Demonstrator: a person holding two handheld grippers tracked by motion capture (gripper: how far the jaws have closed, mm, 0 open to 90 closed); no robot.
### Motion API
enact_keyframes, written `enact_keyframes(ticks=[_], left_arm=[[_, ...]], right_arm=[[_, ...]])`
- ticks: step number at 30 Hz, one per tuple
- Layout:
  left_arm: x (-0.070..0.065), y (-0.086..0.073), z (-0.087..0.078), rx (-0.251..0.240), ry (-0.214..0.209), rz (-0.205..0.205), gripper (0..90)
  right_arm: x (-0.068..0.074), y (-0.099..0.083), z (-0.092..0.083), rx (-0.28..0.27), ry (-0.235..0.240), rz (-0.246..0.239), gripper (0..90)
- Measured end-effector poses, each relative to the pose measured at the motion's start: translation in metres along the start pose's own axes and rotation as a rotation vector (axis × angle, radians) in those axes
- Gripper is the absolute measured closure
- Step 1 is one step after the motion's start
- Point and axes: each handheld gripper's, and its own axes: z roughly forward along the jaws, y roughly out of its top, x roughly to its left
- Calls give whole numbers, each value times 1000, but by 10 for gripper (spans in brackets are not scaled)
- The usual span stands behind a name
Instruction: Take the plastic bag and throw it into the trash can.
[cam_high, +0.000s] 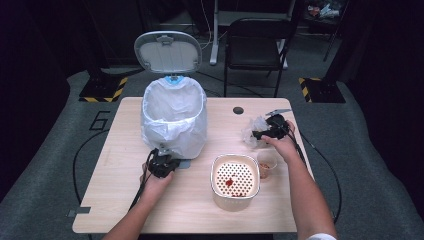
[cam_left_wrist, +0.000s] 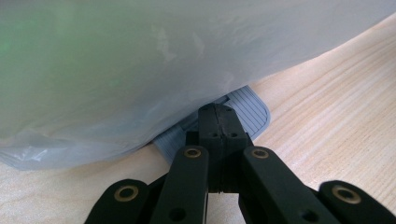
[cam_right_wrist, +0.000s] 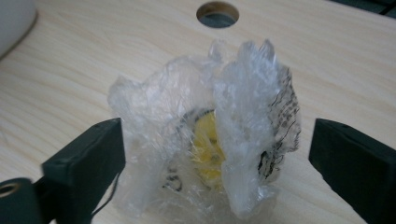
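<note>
The right gripper stands nearest the lens, its black jaws spread wide on either side of a crumpled clear plastic wrapper without pressing on it. The wrapper lies on the pale wooden bench near its right rim, just below a round cable hole. It bears black print too creased to read, and something yellow shows through its folds. In the high view a small clear cup with reddish bits inside sits near the wrapper, and beside the cup a round white bowl holds a perforated insert with a red smear. Farther left, the left gripper has its jaws closed together, their tips on the grey ribbed pedal of a white-bagged bin whose lid stands open.
</note>
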Motion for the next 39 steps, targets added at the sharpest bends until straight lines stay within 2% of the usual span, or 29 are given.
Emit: enact_keyframes(ticks=[1, 3, 5, 7, 13, 15, 18, 20, 21, 23, 28, 32, 33, 34, 36, 37, 38, 39], left_arm=[[0, 0, 1, -11, -4, -12, 900], [0, 0, 1, -12, -4, -8, 900], [0, 0, 0, -7, -3, 0, 900], [0, 0, 1, -12, -6, -9, 900], [0, 0, 0, -3, -3, -1, 900], [0, 0, 1, -10, -4, -11, 900], [0, 0, 1, -10, -3, -12, 900], [0, 0, 1, -11, -4, -11, 900], [0, 0, 0, -2, -1, 2, 900], [0, 0, 0, -2, 0, 4, 900], [0, 0, 0, -3, -5, 2, 900], [1, 0, 0, -10, -10, -8, 900], [1, 0, 0, -10, -10, -8, 900], [1, 0, 0, -10, -12, -8, 900], [1, 0, 0, -11, -13, -10, 900], [2, 0, 0, -3, -6, -14, 900], [2, 0, 0, -3, -6, -14, 900], [1, 0, 0, -5, -14, -15, 900]], right_arm=[[-1, -2, 3, 19, 8, -2, 117], [-3, -6, 8, 29, -7, 3, 166], [-6, -10, 12, 36, -3, 1, 246], [-7, -13, 16, 53, -4, 3, 358], [-16, -17, 11, 64, 27, 34, 660], [-18, -18, 5, 42, 38, 45, 743], [-21, -16, -9, 4, 51, 35, 774], [-19, -12, -18, -21, 59, 23, 791], [-17, -11, -21, -18, 57, 33, 793], [-14, -5, -30, -37, 60, 12, 798], [-1, 12, -60, -89, 91, 8, 805], [9, 23, -82, -111, 88, -24, 807], [9, 23, -82, -111, 88, -24, 807], [15, 29, -97, -128, 96, -23, 812], [17, 31, -102, -133, 97, -23, 813], [23, 37, -115, -153, 108, -34, 817], [23, 37, -115, -153, 108, -34, 817], [31, 44, -127, -167, 114, -52, 818]])
